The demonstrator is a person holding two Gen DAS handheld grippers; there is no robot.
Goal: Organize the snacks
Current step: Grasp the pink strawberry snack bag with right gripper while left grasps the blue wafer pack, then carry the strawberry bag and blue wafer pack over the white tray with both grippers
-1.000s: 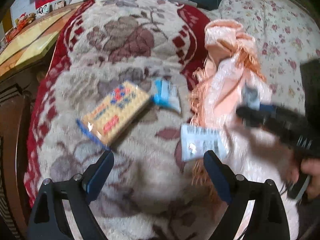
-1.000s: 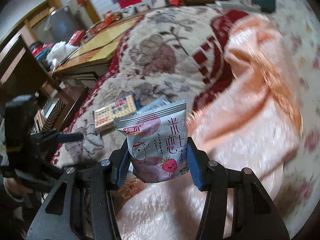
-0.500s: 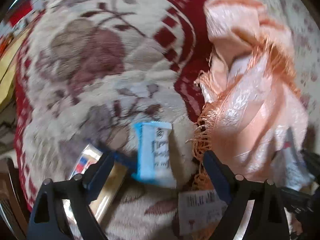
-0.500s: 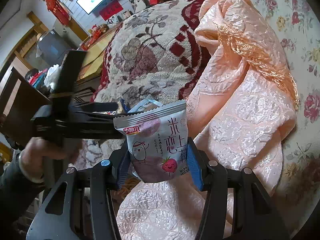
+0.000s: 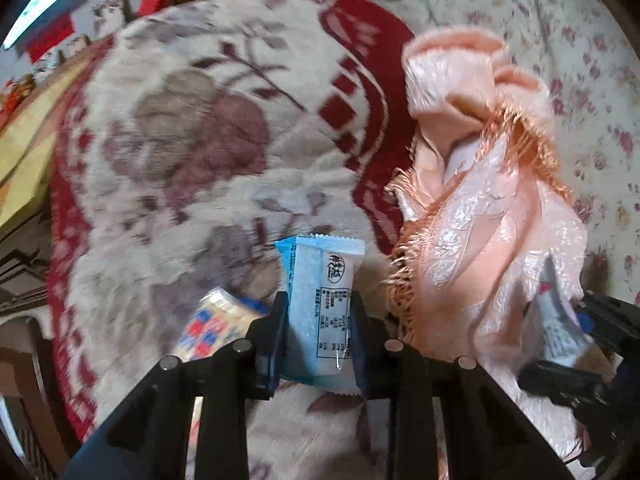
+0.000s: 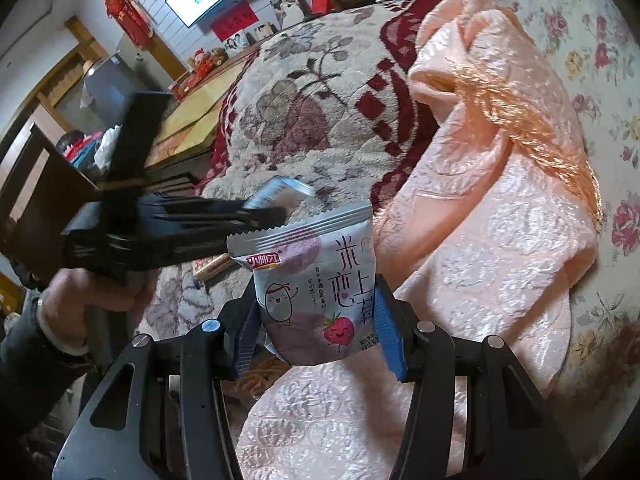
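Observation:
A blue and white snack packet [image 5: 320,280] stands between the pads of my left gripper [image 5: 318,308]; its jaws are closing and the pads touch both sides of the packet. A yellow cracker pack [image 5: 212,328] lies just to its left on the floral fleece blanket [image 5: 180,140]. My right gripper [image 6: 316,314] is shut on a white and purple strawberry snack bag [image 6: 316,280], held upright above the peach quilt [image 6: 500,220]. In the right wrist view the left gripper [image 6: 272,210] reaches in from the left with the blue packet [image 6: 280,192] at its tips.
The peach fringed quilt [image 5: 480,220] is bunched to the right of the snacks, over a flowered sheet [image 5: 580,80]. A person's hand [image 6: 92,300] grips the left tool. A wooden table [image 6: 192,120] and dark furniture stand beyond the blanket's left edge.
The left gripper slid across the blanket to the blue packet and its jaws narrowed from wide apart onto it. The right gripper kept the strawberry bag, hardly moving.

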